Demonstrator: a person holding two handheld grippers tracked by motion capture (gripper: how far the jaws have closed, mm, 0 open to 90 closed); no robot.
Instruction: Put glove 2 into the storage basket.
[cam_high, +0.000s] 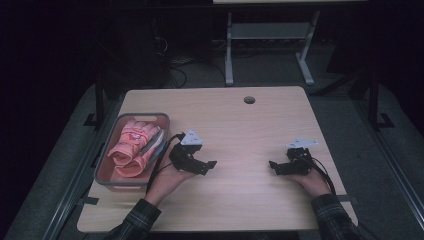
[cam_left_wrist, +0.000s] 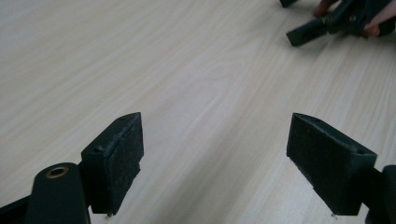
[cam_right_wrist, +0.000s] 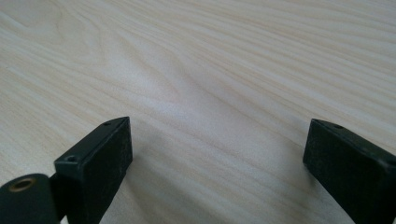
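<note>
Both grippers, left (cam_high: 206, 166) and right (cam_high: 274, 167), rest on the bench (cam_high: 240, 130), fingers spread and empty; pink gloves (cam_high: 134, 146) lie stowed in the bin (cam_high: 131, 117).

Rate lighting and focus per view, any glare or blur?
High view: dim and slightly soft, surroundings nearly black, the table evenly lit, the pink gloves in the bin readable. Left gripper view: bright, no harsh glare, wood grain sharp mid-frame, the near fingers slightly soft. Right gripper view: a mild pale sheen at mid-frame, a soft shadow beside the fingers.
</note>
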